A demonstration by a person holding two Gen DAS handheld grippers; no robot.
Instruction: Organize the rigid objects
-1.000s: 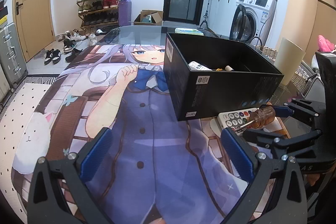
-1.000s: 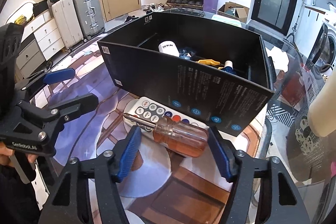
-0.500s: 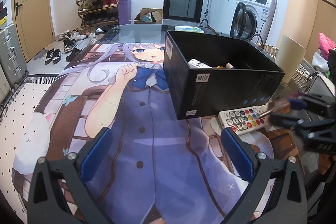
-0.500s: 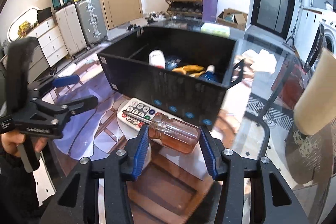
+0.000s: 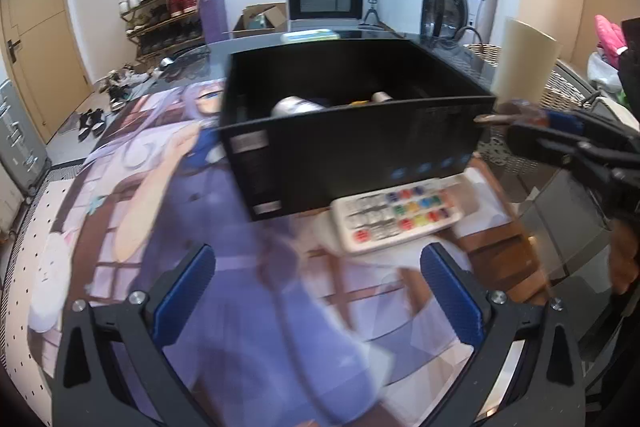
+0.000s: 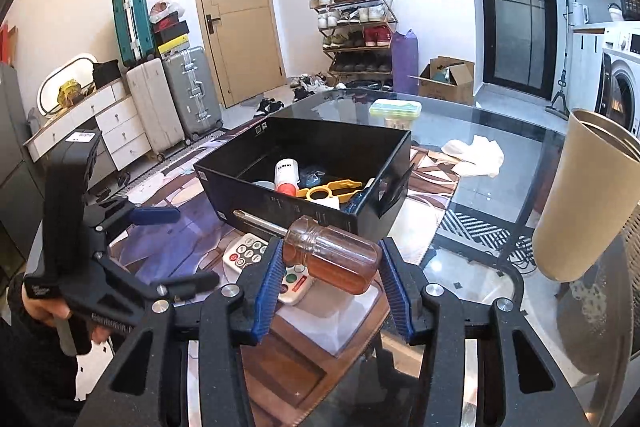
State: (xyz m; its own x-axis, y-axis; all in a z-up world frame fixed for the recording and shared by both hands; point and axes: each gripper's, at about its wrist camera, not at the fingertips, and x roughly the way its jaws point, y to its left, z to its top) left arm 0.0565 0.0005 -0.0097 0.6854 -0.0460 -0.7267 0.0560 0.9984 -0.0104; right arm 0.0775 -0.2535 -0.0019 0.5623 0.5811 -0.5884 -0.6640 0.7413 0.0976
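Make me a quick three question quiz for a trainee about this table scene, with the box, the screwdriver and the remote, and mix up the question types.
1. True or false: the screwdriver lies flat on the mat.
2. Multiple choice: where is the remote? A) inside the black box; B) on the mat in front of the box; C) in the left tool.
3. Fill in: the yellow object sits inside the ____.

Key:
1. False. The right tool is shut on its amber handle and holds it clear of the mat.
2. B. The left tool is open with nothing between its pads.
3. Black box.
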